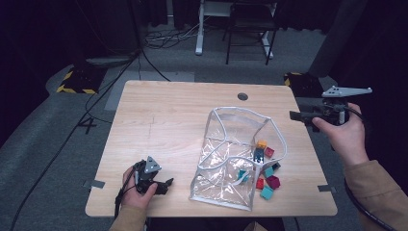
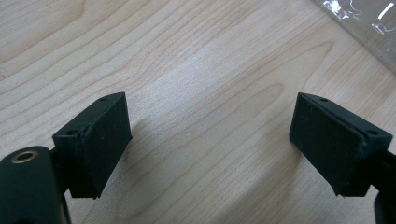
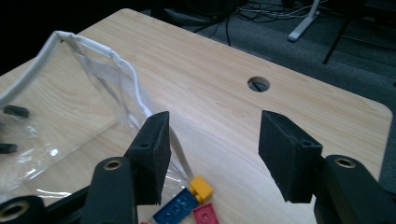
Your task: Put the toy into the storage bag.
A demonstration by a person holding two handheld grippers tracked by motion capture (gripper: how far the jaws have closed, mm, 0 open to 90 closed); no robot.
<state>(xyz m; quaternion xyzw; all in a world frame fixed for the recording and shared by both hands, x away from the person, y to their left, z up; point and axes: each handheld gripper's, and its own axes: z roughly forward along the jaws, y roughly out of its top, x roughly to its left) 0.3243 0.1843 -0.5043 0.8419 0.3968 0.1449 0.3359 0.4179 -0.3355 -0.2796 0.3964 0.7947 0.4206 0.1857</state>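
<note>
right of the bag [image 1: 231,159], your right gripper [image 1: 294,115] hangs half open, empty; left gripper [image 1: 166,184] gapes empty. swing in carelessly and you scatter the bricks [image 1: 267,169].

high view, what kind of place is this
Probably a recording studio or lab, not a home: a lone wooden table on grey carpet, dark curtains around, cables across the floor, and hazard-striped bases.

On the wooden table [image 1: 159,120], a clear plastic pouch [image 1: 231,159] lies beside scattered toy bricks [image 1: 267,173], the left gripper [image 1: 166,185] rests near the front edge, and the right gripper [image 1: 296,115] hovers at the right edge
</note>
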